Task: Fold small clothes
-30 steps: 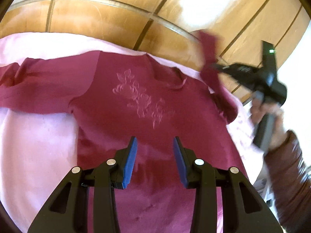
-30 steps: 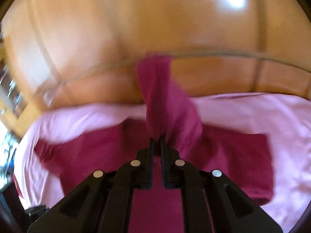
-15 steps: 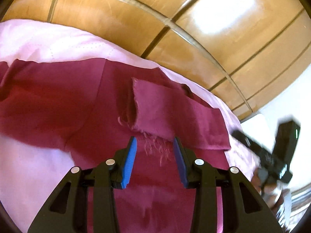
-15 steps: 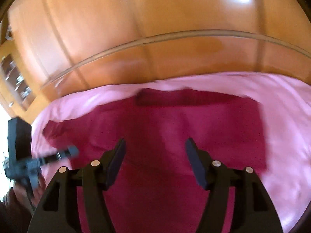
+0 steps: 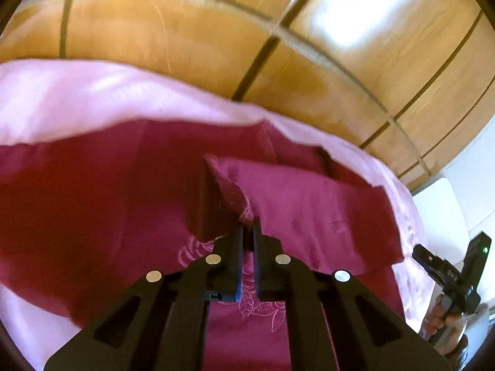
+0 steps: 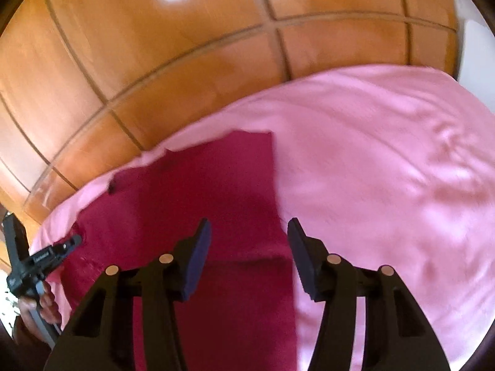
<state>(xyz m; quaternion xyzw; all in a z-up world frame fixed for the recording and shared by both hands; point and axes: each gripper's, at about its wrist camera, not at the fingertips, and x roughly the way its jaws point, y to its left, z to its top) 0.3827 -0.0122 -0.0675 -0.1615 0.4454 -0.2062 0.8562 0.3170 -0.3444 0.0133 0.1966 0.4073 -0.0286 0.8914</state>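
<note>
Left wrist view is filled, behind everything, by a wooden panelled wall point(image 5: 191, 40), against which a pink sheet point(image 5: 62, 99) is spread as a soft folding surface; whether a bed lies under it cannot be told. On the sheet a dark red top point(image 5: 92, 204) is laid flat, front upward, since a stitched flower pattern point(image 5: 260, 306) is seen on its chest. One sleeve point(image 5: 309, 210) is already folded inward across the body, presumably to square off that side. The sleeve's frayed cuff point(image 5: 229, 191) is pinched by the left gripper point(image 5: 247, 232), whose jaws are clenched on the fabric, apparently so the fold can be adjusted or carried further. In the right wrist view the right gripper point(image 6: 249, 247) is held above the top's straight side edge, its jaws parted and closing with nothing pressed between them, probably readied for a next grasp.
</note>
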